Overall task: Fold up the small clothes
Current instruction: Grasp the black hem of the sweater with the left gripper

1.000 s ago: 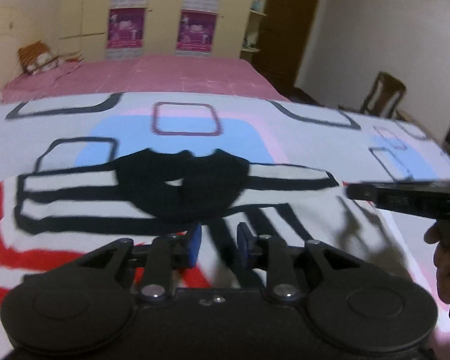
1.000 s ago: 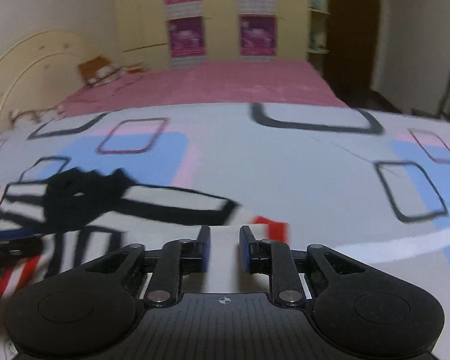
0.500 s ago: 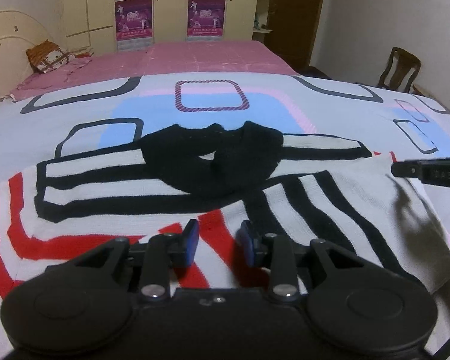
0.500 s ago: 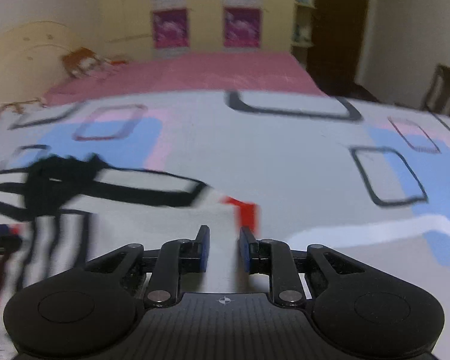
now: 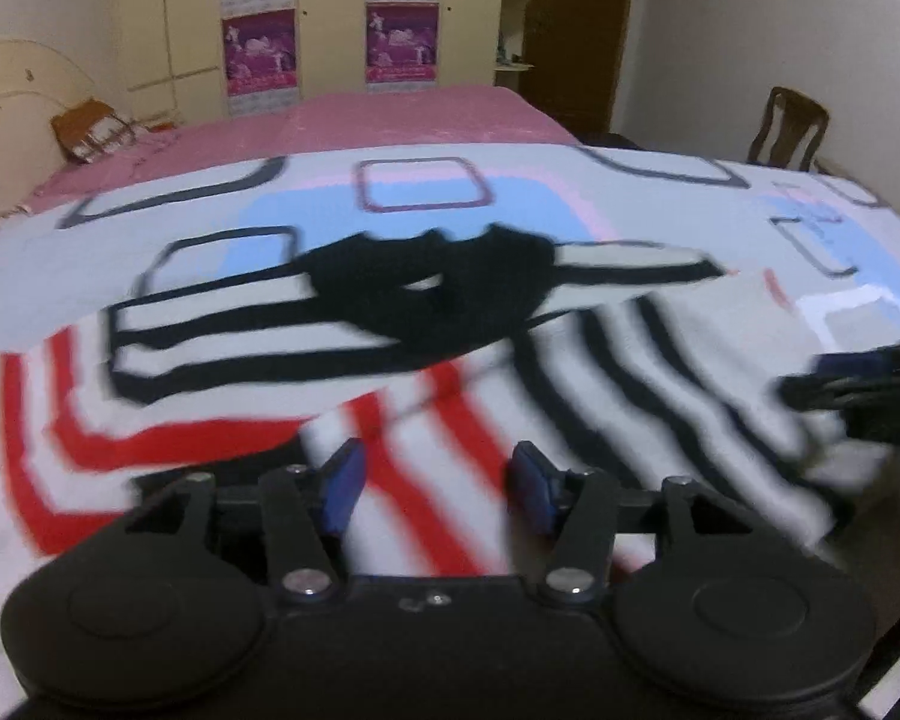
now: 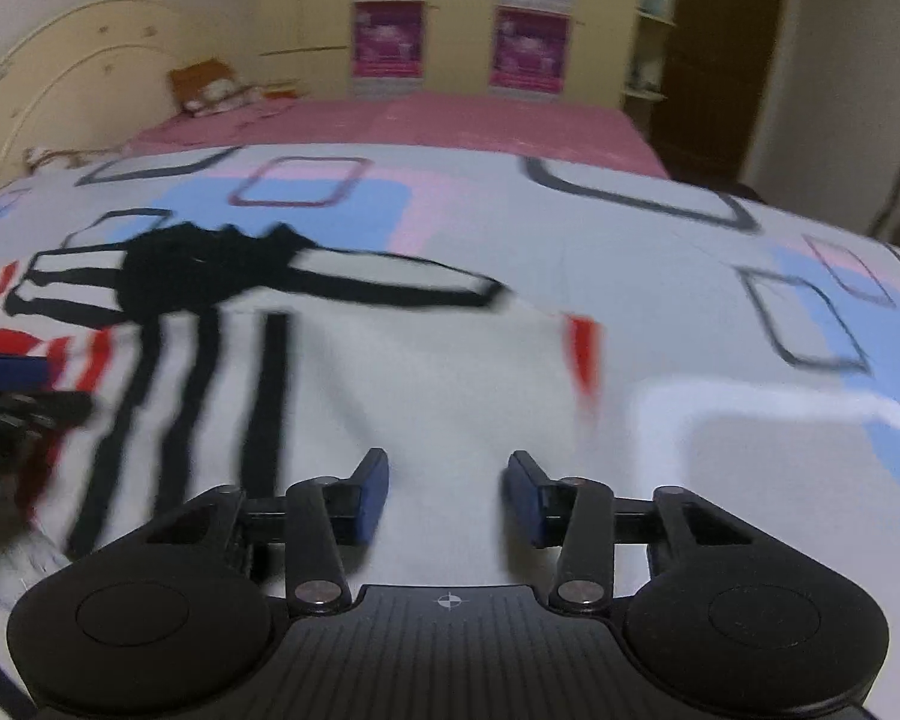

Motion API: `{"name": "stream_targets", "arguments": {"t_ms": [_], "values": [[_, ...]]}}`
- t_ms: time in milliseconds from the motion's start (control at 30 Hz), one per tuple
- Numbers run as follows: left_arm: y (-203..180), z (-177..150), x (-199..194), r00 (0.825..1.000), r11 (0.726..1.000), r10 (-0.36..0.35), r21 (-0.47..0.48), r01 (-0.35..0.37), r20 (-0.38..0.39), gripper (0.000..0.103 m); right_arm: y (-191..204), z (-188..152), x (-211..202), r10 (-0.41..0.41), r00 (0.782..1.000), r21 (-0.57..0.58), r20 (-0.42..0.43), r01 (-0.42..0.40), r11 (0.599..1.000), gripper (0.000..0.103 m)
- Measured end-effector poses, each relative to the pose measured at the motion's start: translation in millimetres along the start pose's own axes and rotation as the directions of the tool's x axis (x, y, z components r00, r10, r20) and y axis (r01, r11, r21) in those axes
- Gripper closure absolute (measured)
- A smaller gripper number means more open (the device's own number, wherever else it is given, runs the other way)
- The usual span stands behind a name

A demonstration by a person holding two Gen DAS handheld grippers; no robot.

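A small white sweater (image 5: 258, 360) with black and red stripes and a black collar (image 5: 432, 294) lies flat on the bed. It also shows in the right wrist view (image 6: 390, 372), with the black collar (image 6: 192, 270) at the left. My left gripper (image 5: 432, 486) is open and empty just above the sweater's near red-striped part. My right gripper (image 6: 444, 492) is open and empty over the sweater's white near edge. The right gripper also shows at the right edge of the left wrist view (image 5: 858, 390).
The sweater lies on a white sheet (image 6: 720, 276) printed with blue, pink and dark squares. A pink bedspread (image 5: 354, 126) lies beyond it. A wooden chair (image 5: 789, 126) stands at the far right. Cupboards with purple posters (image 5: 402, 48) line the back wall.
Both grippers have opened from shut. More of the sweater's near striped part lies in view than one second ago. The views are blurred by motion.
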State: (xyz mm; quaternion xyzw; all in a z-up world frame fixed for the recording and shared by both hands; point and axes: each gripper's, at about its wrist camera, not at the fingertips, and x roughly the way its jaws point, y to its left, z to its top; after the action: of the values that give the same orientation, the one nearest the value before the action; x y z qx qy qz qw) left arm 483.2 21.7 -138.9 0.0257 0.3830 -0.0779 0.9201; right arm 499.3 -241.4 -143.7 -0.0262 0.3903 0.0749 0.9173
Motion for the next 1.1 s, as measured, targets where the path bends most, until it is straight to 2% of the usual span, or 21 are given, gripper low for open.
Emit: {"name": "stream_targets", "arguments": {"t_ms": [133,167,233,300,367,433,533,600,733,800,867,967,1100], "values": [[15,-7,-12,1.000,1.000,0.007,0.006,-0.007,-0.004,0.049,-7,-11,-19,-0.014,1.000,0.010,-0.006,0.014,1.000,0.061],[13,-5,-16,1.000,1.000,0.018,0.010,-0.018,-0.002,0.051,-5,-11,-27,-0.011,1.000,0.014,0.013,0.011,1.000,0.068],[9,-3,-24,0.999,0.999,0.026,0.024,-0.027,0.024,0.051,1,-13,-42,0.028,0.999,0.029,0.035,-0.029,0.999,0.071],[11,-7,-25,0.999,0.999,0.030,0.023,-0.030,0.016,0.050,9,-21,-48,0.041,0.999,0.017,0.013,-0.042,0.999,0.071],[18,-17,-20,0.999,0.999,0.031,0.009,-0.030,-0.015,0.046,14,-36,-45,0.022,0.999,-0.005,-0.036,-0.022,1.000,0.071],[26,-20,-21,1.000,1.000,0.012,-0.013,-0.012,-0.003,0.045,17,-47,-49,0.009,1.000,-0.020,-0.009,-0.009,1.000,0.072],[24,-16,-29,1.000,1.000,0.022,0.001,-0.022,0.022,0.047,21,-40,-55,-0.005,1.000,-0.016,-0.009,0.005,1.000,0.071],[27,-19,-22,1.000,0.999,0.028,0.020,-0.028,-0.011,0.045,19,-42,-56,-0.009,1.000,-0.001,-0.019,0.009,1.000,0.071],[33,-18,-24,1.000,1.000,0.003,-0.011,-0.003,-0.001,0.045,25,-44,-54,-0.042,0.999,-0.043,-0.030,0.040,0.998,0.071],[34,-20,-25,1.000,1.000,-0.003,-0.006,0.003,-0.003,0.045,23,-41,-60,-0.027,1.000,-0.005,-0.009,0.027,1.000,0.071],[34,-21,-23,1.000,1.000,-0.006,-0.004,0.006,-0.003,0.045,23,-44,-54,-0.037,0.998,0.007,-0.048,0.038,0.999,0.071],[34,-18,-23,1.000,1.000,-0.008,0.001,0.008,-0.013,0.044,27,-41,-51,-0.056,0.997,-0.010,-0.058,0.055,0.998,0.071],[37,-18,-23,0.999,1.000,-0.027,-0.002,0.027,-0.017,0.044,26,-36,-54,-0.061,0.996,0.026,-0.061,0.063,0.998,0.071]]}}
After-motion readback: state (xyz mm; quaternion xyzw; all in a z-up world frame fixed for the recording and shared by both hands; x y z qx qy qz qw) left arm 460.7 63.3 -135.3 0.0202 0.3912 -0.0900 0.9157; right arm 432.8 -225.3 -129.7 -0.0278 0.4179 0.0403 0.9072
